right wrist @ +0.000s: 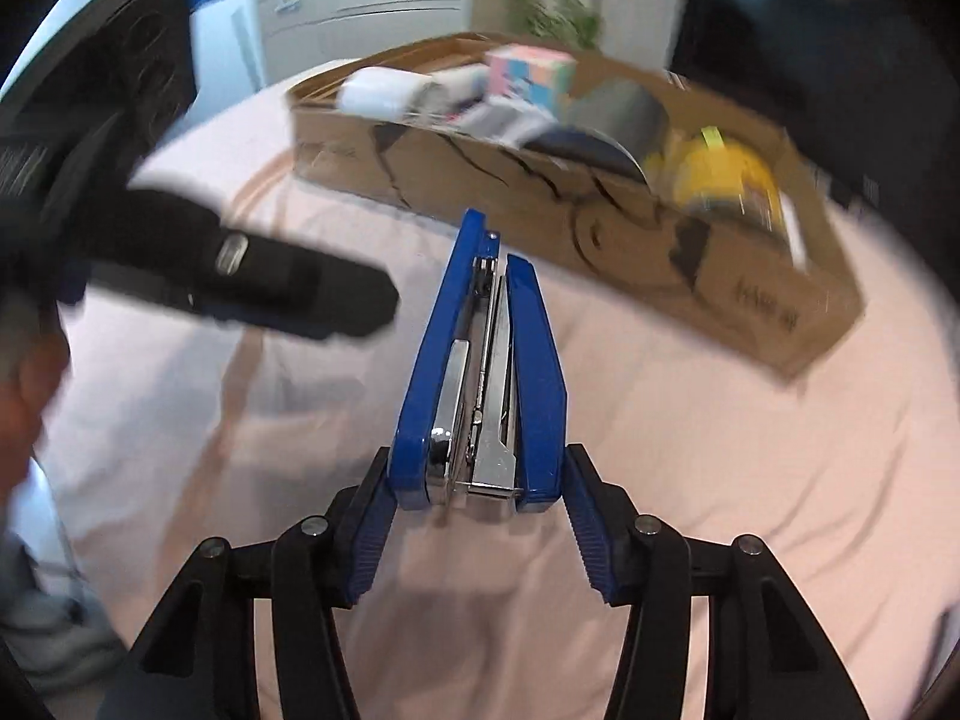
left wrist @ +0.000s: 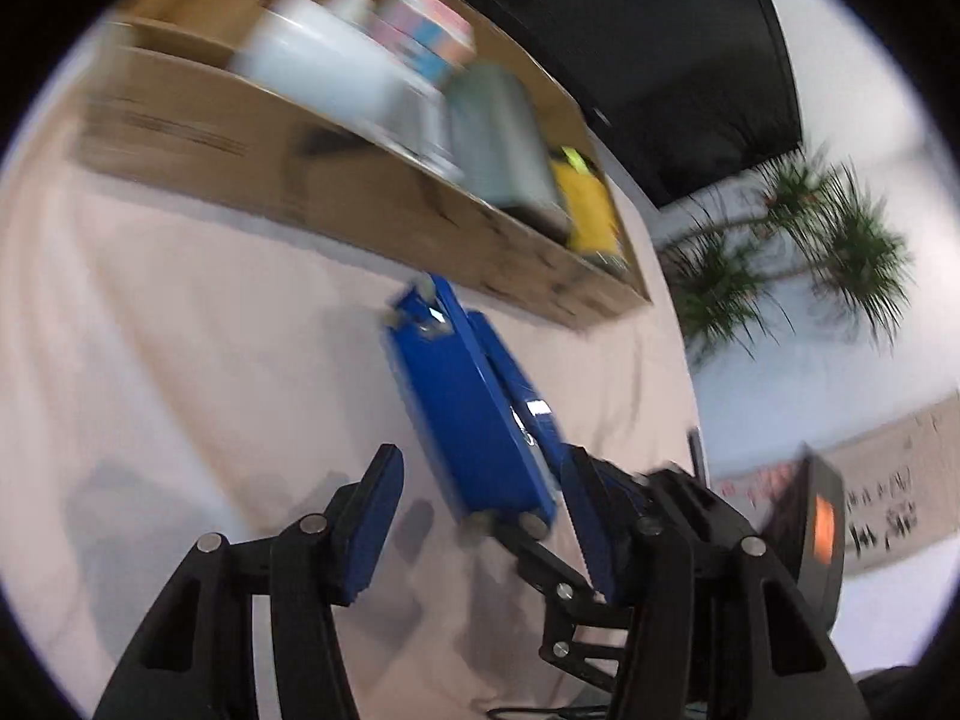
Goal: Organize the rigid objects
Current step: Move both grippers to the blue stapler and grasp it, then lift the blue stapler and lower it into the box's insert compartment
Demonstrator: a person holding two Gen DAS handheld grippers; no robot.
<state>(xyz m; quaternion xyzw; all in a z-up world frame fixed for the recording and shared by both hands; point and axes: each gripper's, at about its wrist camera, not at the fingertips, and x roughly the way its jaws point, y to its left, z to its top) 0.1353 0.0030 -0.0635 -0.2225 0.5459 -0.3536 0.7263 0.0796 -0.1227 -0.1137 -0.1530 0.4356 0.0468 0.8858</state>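
A blue stapler [right wrist: 480, 372] is gripped at its hinged end between the pads of the right tool [right wrist: 477, 501], its nose pointing to 12 o'clock toward a cardboard box [right wrist: 540, 192] that stands on the pink-covered worktop [right wrist: 690, 450]. The stapler is held on its side, so that its metal channel is seen between the two blue halves, and it is carried above the cloth, near the box's front wall but apart from it. In the box, a yellow container [right wrist: 720, 174], a grey roll [right wrist: 618, 114], a pastel-coloured carton [right wrist: 528, 81] and a white object [right wrist: 378, 93] are seen, all blurred. The left tool [left wrist: 480, 522] is spread wide and holds nothing; in its view the stapler [left wrist: 468, 414] lies at 12 o'clock, just beyond its fingers. A potted plant [left wrist: 798, 240] is seen at 2 o'clock.
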